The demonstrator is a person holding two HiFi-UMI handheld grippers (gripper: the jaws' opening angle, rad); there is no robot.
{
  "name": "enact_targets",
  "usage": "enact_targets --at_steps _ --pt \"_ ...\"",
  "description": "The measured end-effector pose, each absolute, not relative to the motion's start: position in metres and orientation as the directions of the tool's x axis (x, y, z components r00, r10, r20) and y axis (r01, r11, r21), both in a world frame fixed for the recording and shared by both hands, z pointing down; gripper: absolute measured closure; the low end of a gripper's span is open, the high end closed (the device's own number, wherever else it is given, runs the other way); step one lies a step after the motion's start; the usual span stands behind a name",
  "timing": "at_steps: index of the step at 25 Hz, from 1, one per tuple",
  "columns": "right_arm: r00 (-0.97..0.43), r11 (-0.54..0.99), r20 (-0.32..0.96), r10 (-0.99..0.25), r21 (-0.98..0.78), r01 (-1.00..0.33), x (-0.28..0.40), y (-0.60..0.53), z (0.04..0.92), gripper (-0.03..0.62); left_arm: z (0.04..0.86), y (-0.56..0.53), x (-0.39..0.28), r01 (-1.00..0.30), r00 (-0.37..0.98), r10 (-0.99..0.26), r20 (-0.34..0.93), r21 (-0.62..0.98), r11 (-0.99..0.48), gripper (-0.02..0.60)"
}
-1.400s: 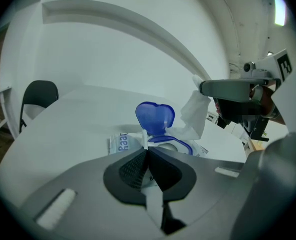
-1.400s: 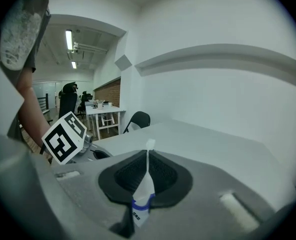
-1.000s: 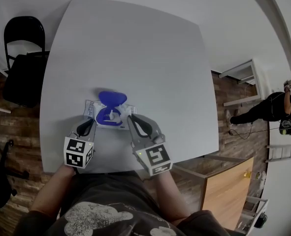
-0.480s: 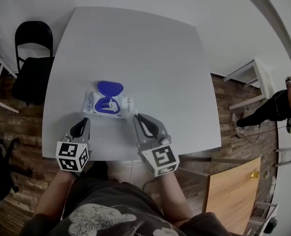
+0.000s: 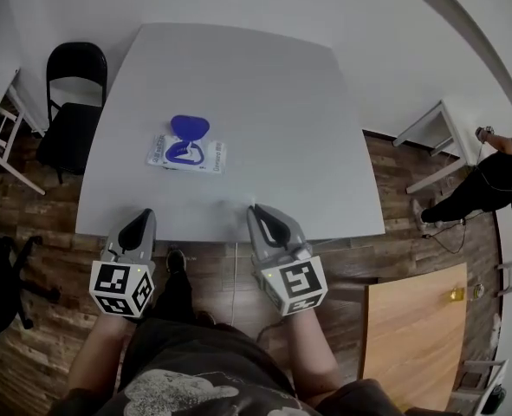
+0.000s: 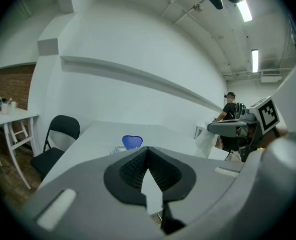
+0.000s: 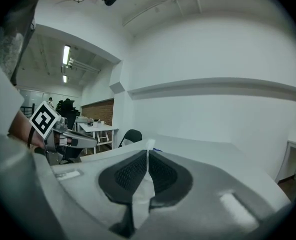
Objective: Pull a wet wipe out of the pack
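White soft pack of wet wipes lies flat on the pale square table, left of its middle, with its blue oval flip lid standing open on the far side. The pack is well apart from both grippers, which hang side by side at the table's near edge and point toward it.

The grey right gripper has its 2 jaws pinched on a thin white wet wipe. A small tip of the sheet pokes out past the ribbed black pads, and the rest droops below the jaws. The wipe is clear of the pack.

The grey left gripper has just been closing its 2 jaws. They now meet at the tips with nothing between them.

A black folding chair stands at the table's left side on the wooden floor. A person in dark clothes is far off to the right.
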State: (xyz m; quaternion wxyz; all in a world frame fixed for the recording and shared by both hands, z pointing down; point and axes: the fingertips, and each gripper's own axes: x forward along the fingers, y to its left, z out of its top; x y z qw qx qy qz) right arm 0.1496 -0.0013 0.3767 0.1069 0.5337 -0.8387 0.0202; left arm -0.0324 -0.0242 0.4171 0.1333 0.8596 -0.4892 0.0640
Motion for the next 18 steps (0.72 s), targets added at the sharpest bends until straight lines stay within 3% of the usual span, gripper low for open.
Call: enact_targets --at_steps 8,18 --pt "-0.399 0.411 0.206 -0.893 0.015 -0.911 0.145 0.064 0.383 0.591 0.398 0.056 -0.045 -0.861 0.509 -0.824 0.249 0.169 -0.480 0.563" --pt "-0.368 0.385 0.212 -0.905 0.045 -0.922 0.131 0.092 0.362 0.591 0.373 0.071 -0.048 -0.838 0.543 -0.815 0.202 0.188 -0.512 0.563"
